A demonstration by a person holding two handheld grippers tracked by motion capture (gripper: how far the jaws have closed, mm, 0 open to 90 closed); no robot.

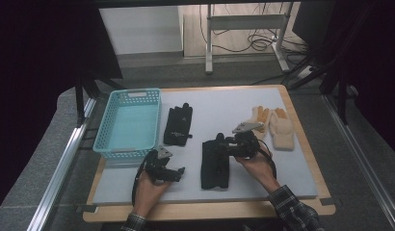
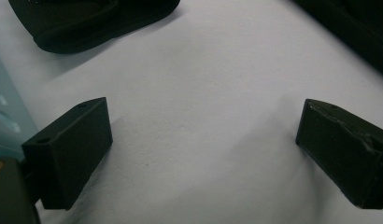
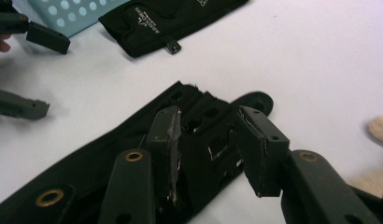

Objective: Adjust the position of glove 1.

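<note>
Grey matting covers the wooden desk, which stands on a grey floor with cables and a metal frame behind. High view, count: one turquoise basket at the desk's left edge, nothing visible inside it; two black gloves, the far black glove just beside the basket and the near black glove toward the front edge at centre; one pair of cream gloves near the right edge. Two forearms enter from the front edge. The left gripper sits low at front left, jaws pointing right and spread wide, empty. The right gripper points left, its tips at the near glove's far end.

Left gripper view: both jaws stand wide apart over bare mat; the far black glove lies ahead at upper left.

Right gripper view: jaws narrowed around a raised fold at the cuff of the near black glove, both pads touching fabric. The far black glove, basket and left gripper lie beyond.
</note>
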